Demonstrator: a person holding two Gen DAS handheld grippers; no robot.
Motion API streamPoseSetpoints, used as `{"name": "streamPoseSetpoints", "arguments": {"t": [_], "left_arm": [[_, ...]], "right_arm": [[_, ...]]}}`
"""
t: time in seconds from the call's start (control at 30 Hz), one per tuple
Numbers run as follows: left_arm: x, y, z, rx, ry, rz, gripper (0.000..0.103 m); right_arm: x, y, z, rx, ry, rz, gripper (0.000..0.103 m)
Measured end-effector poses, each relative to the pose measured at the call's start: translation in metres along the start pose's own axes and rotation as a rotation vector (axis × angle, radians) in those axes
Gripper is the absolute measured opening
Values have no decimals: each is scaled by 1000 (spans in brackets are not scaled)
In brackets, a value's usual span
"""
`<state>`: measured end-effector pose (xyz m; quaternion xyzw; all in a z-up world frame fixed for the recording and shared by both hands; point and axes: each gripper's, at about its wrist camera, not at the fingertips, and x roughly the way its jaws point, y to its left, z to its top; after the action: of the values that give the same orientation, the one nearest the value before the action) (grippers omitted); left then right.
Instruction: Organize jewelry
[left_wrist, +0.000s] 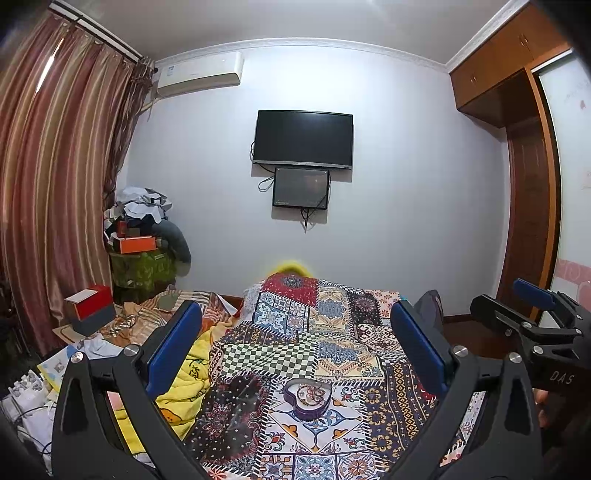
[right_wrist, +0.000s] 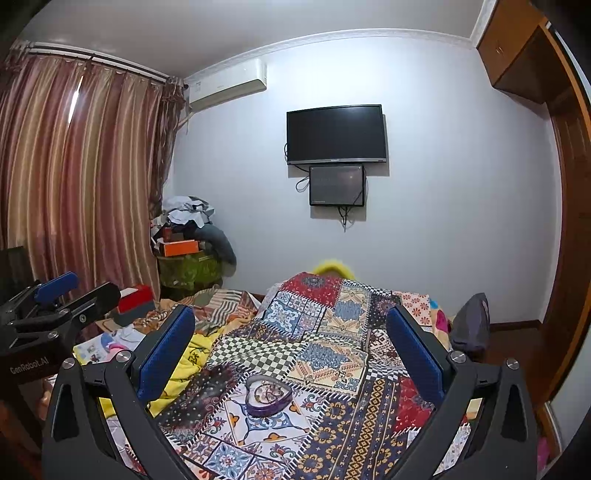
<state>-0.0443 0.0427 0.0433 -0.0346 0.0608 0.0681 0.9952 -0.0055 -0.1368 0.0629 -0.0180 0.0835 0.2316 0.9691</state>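
On the patchwork quilt (left_wrist: 325, 332) sits a heart-shaped purple box (left_wrist: 308, 400), lid off, with a tangle of jewelry (left_wrist: 309, 394) inside; the pieces are too small to tell apart. The box looks light and stiff, likely to skid on the soft cloth, so its rim or side wall seems the best hold. The jewelry is probably thin, snag-prone and easily knotted, best pinched one strand at a time near the top of the pile. Both tongs hang above the bed, apart from the box. The left tongs (left_wrist: 295, 343) are spread wide and hold nothing, the box low between their fingers. The right tongs (right_wrist: 291, 343) are likewise wide and empty, box (right_wrist: 266, 400) just left of centre.
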Motion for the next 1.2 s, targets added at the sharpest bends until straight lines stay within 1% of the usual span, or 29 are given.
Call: {"name": "streamPoseSetpoints", "arguments": {"t": [0.5,0.87,1.2], "left_arm": [[4,-13,-5,38,12,7,102],[8,-15,-7,39,26,9,102],[13,-12,-8,26,50,-17,102]], "right_arm": [[-3,1,1,4,7,-7,103],[-4,-4,1,20,19,-7,103],[-3,-7,0,26,29,-10,103]]}}
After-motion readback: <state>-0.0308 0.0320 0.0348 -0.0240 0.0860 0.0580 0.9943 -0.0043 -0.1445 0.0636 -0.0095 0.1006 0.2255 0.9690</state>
